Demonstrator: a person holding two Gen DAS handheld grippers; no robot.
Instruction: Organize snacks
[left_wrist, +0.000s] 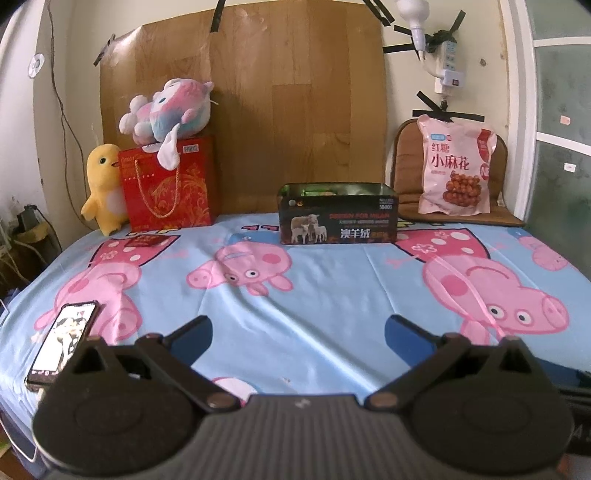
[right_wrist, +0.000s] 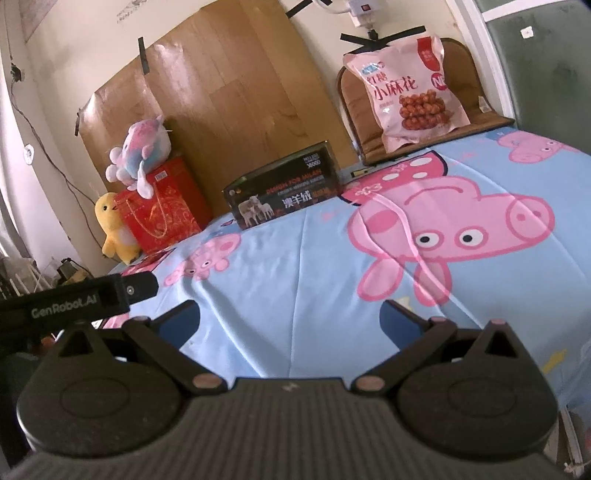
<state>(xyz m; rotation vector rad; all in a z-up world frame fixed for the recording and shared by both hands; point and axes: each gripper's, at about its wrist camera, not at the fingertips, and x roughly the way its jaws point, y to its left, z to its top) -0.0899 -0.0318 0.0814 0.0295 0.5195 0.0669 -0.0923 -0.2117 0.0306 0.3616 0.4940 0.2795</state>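
A pink snack bag leans upright on a brown cushion at the back right; it also shows in the right wrist view. A dark open-topped box with sheep on its side stands at the back middle, with small packets inside; in the right wrist view the box is seen from the side. My left gripper is open and empty, low over the near part of the bed. My right gripper is open and empty, also near the front edge. Both are far from the bag and the box.
A red gift bag with a pastel plush on top and a yellow duck plush stand at the back left. A phone lies at the front left. The left gripper's body shows at the right view's left edge.
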